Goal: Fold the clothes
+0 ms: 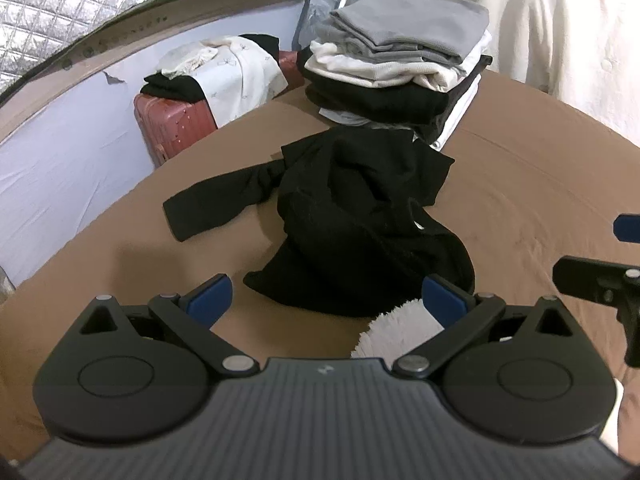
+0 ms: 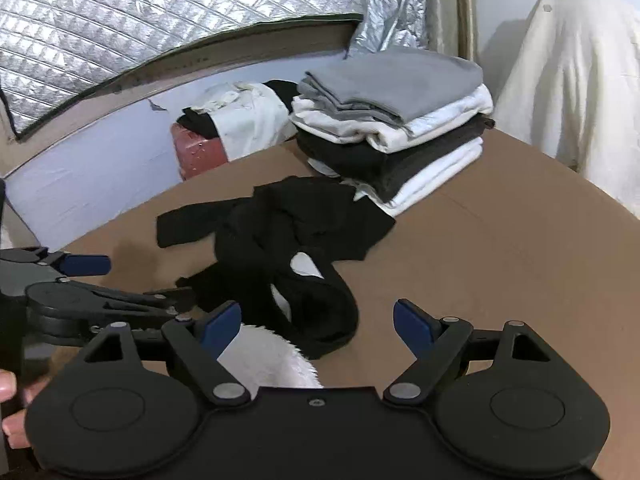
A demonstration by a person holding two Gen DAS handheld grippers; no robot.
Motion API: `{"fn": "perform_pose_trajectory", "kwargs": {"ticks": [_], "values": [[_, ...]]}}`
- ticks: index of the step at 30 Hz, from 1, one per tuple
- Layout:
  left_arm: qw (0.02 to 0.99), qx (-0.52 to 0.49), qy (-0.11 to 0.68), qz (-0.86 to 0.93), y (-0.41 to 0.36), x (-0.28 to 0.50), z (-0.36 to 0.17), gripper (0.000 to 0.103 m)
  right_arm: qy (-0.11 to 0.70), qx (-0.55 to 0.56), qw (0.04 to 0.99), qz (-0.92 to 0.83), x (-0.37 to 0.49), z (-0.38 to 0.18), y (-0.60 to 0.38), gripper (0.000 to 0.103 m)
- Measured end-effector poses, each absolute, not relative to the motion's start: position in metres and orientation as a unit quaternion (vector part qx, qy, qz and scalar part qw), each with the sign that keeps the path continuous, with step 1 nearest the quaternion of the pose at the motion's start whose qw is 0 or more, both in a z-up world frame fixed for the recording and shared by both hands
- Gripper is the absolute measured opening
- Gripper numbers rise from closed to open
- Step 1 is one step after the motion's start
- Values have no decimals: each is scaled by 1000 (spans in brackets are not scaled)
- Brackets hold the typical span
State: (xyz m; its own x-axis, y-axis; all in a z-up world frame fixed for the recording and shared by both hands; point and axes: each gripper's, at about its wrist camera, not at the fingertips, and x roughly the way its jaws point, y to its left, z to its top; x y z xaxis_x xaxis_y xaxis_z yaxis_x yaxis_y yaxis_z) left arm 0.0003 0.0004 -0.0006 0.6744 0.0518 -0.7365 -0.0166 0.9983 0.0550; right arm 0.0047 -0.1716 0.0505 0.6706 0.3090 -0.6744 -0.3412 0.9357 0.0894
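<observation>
Above crumpled black garment [image 1: 360,216], both grippers level, jaws wide.

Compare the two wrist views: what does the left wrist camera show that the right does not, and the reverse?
Only the left wrist view shows the left gripper head-on, jaws open. Only the right wrist view shows the person's fingers at the edge and the right gripper head-on, open. Both share the crumpled black garment, the folded stack, the red suitcase and the brown bed sheet.
</observation>
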Motion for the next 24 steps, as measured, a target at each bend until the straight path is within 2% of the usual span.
{"fn": "perform_pose_trajectory", "kwargs": {"ticks": [6, 12, 24], "values": [[913, 11, 406, 18, 2, 2, -3, 103, 349, 14, 915, 203, -4, 55, -172, 87], [913, 4, 408, 20, 2, 0, -2, 103, 373, -17, 908, 189, 7, 52, -160, 87], [910, 13, 414, 13, -4, 1, -5, 103, 367, -9, 910, 191, 1, 54, -171, 87]]}}
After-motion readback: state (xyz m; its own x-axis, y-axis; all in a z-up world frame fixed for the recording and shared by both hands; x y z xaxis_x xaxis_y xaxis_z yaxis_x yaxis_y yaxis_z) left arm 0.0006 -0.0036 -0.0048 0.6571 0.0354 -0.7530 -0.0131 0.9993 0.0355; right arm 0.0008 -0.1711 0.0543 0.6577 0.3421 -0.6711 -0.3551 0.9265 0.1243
